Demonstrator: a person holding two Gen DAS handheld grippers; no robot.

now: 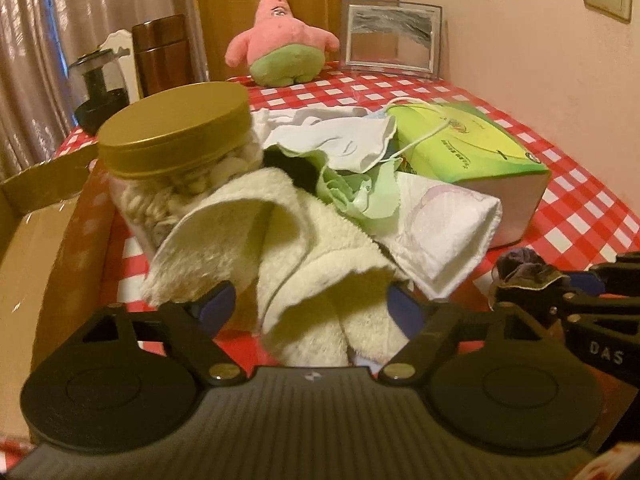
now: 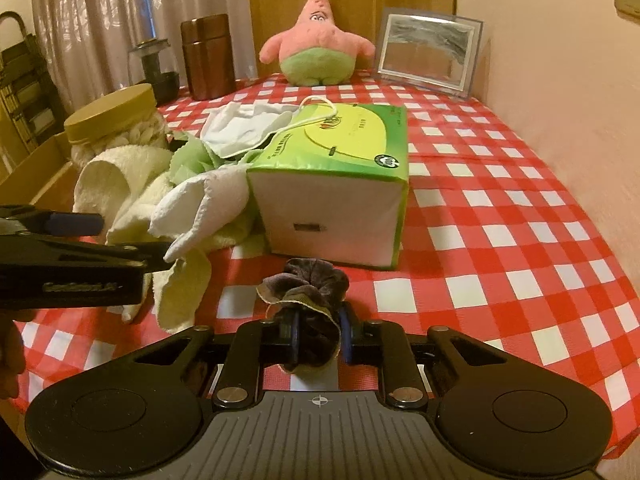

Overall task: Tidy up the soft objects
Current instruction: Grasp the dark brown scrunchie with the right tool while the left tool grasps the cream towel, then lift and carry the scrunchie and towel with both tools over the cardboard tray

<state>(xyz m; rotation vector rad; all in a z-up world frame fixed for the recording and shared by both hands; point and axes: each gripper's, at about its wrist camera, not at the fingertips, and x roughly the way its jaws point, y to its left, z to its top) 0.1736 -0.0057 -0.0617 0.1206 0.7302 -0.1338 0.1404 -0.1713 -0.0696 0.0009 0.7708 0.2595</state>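
The tablecloth looks like glossy plastic, smooth and shiny. The cream towel is rough terry cloth – fluffy and matt. The scrunchie seems velvet. The jar lid is matt gold, the tissue box glossy, the starfish toy soft plush.

We find open checkered counter to the right of the green tissue box, all the way to the wall. The left side is crowded: a heap of cloths touches the box, a gold-lidded jar stands just behind it, and a cardboard box blocks the left edge.
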